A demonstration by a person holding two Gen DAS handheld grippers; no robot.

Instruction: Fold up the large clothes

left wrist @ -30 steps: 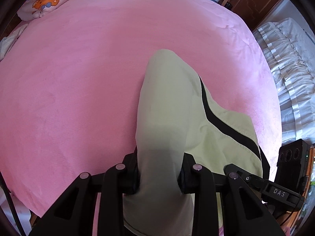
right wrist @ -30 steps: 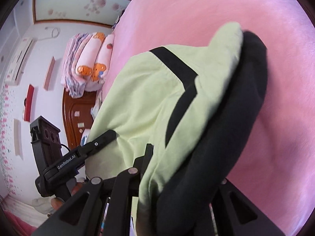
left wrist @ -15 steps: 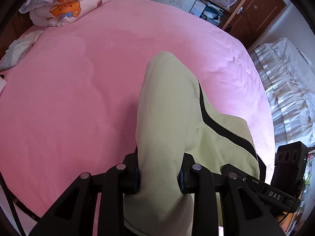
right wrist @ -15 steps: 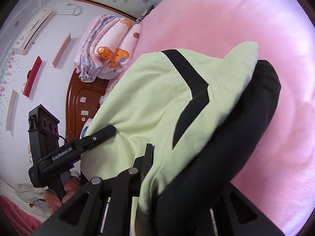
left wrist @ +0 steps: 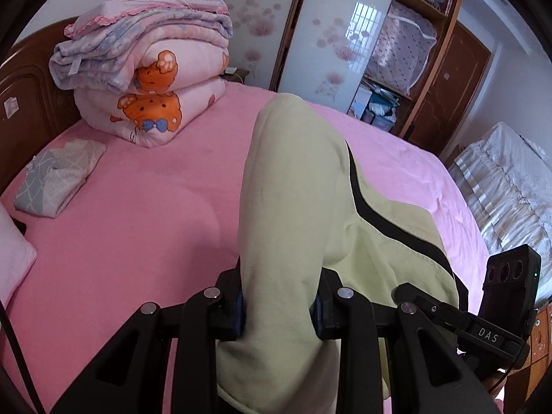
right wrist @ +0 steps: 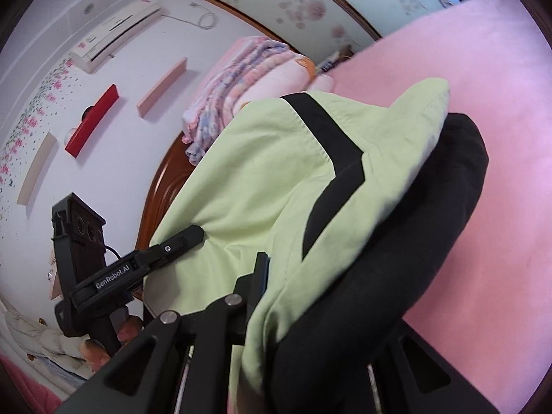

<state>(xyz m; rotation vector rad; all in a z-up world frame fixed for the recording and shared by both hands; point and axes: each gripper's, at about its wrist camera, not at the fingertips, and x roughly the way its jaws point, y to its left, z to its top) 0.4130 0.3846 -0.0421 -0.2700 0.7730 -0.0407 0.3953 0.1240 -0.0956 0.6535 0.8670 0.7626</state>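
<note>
Garment (right wrist: 276,179) hides right gripper's (right wrist: 310,314) far side; lower hem cut off.

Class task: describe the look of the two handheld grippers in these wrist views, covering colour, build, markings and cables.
Both grippers are matte black linkage arms with round silver pivot pins. The left gripper has blue finger pads; seen from the right, it reads "GenRobot.AI" with a thin black cable. The right gripper, seen from the left, reads "DAS".

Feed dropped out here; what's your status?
Left gripper and right gripper both clamped on green garment, held over pink bed. Nothing in the way.
</note>
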